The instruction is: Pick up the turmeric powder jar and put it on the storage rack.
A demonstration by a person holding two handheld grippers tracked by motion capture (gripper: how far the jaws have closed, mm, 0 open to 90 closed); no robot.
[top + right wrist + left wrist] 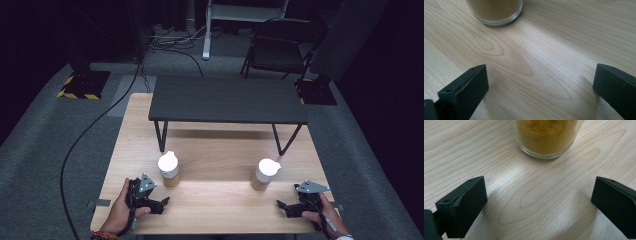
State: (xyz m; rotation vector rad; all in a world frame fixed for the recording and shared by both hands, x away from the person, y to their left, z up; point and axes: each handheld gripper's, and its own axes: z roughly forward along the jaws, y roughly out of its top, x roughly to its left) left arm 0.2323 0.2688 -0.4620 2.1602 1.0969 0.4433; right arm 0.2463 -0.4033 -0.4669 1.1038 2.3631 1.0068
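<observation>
At the near edge of the wooden worktop (215, 210) the person's two hands each rest a gripper on the wood. The left gripper (161, 204) lies just near of the left jar (169, 170); its jaws stand spread as wide as they go and grip nothing, with bare wood between them in the left gripper view, where the jar's glass base (546, 142) with yellow-brown powder stands a little beyond them. The right gripper (283, 207) lies near and to the right of the right jar (264, 174); its jaws are likewise fully apart and empty, and in the right gripper view that jar's base (495, 12), holding paler brown powder, stands beyond the jaws toward the left. Both jars are upright with white caps, well apart from each other, at the middle of the worktop. Beyond the jars a small dark shelf (227, 100) on thin black legs stands on the far half of the worktop. Past that, on the grey floor, is a folding chair (277, 50).
</observation>
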